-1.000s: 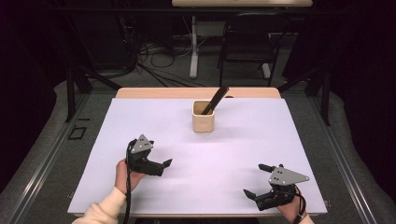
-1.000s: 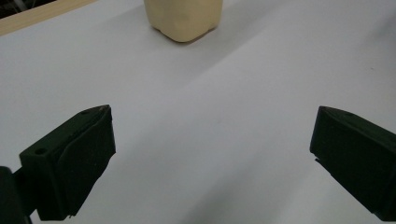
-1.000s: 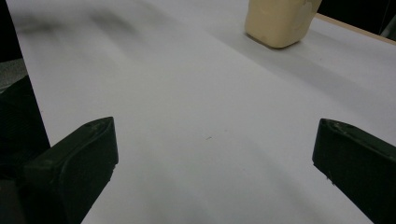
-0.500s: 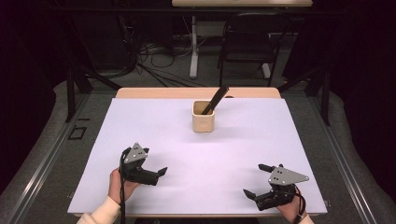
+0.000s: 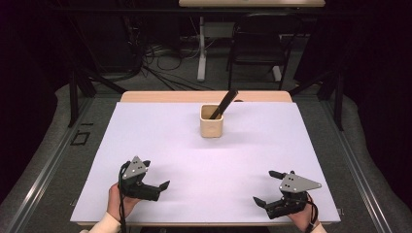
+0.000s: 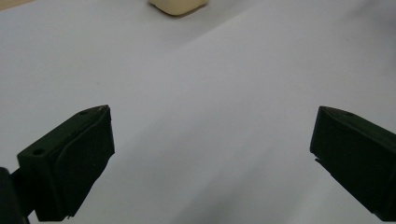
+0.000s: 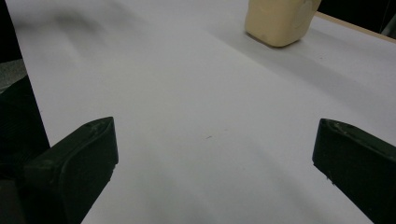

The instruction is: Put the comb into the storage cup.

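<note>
Both grippers sit low at the bottom of the high view, each held in a hand. The left gripper (image 5: 155,175) is at the lower left of the frame with its jaws spread wide and nothing between them; its own view shows the two black jaws far apart over bare white desk. The right gripper (image 5: 266,187) is at the lower right, jaws just as wide and empty.

The cream cup (image 5: 212,120) stands upright in the upper middle of the frame, well apart from both grippers, roughly between them left to right. A black stick-like tool (image 5: 224,103) stands in it, leaning toward the upper right and poking out past the rim.

The cup's base shows at the top edge of the left gripper view (image 6: 178,6) and at the upper right of the right gripper view (image 7: 279,19). The white desk (image 5: 160,131) surface around it is plain.
</note>
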Tool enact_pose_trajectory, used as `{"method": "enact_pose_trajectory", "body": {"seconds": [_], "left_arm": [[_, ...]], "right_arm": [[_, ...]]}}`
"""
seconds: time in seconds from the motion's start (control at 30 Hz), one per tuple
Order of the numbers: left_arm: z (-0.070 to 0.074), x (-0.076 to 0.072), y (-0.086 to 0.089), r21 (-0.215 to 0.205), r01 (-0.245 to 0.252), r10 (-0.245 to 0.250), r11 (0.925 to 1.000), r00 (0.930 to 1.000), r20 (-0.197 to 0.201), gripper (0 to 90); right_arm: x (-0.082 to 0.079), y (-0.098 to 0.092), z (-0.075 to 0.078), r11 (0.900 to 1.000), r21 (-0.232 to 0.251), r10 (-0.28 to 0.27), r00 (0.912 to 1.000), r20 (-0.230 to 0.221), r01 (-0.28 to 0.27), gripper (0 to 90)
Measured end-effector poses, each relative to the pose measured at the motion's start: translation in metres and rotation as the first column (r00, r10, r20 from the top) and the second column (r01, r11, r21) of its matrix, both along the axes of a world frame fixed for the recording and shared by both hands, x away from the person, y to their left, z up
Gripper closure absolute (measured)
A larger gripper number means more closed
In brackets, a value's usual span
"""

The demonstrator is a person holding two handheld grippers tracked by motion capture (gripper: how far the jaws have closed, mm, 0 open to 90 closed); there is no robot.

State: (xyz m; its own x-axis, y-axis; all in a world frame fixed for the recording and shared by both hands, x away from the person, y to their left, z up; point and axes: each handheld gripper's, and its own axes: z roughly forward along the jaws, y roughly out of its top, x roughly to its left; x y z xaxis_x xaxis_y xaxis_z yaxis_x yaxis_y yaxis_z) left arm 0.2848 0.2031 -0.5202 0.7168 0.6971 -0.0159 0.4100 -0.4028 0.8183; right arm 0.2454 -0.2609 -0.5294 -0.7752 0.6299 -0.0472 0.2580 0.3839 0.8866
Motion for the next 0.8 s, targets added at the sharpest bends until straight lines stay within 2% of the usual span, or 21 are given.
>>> {"method": "enact_pose_trajectory", "body": {"seconds": [0.17,0.33,0.53,0.8], "left_arm": [[-0.001,-0.007,0.004,-0.005,-0.004,0.004,1.0000,1.0000,0.000,0.0],[-0.001,-0.013,0.007,-0.005,-0.015,0.015,0.9999,0.9997,0.017,0.0],[-0.003,-0.021,0.009,0.023,-0.009,0.009,0.9997,0.9992,0.038,0.0],[-0.005,-0.030,0.018,0.015,-0.013,0.012,0.9998,0.9990,0.042,0.0]], "right_arm": [[0.000,0.000,0.000,1.000,0.002,-0.001,1.0000,-0.002,0.001,0.0],[0.000,0.000,0.000,1.000,0.000,-0.001,1.0000,-0.001,0.001,0.0],[0.000,0.000,0.000,1.000,0.002,-0.003,1.0000,-0.001,0.003,0.0],[0.000,0.000,0.000,1.000,0.003,-0.003,1.0000,-0.003,0.003,0.0]]}}
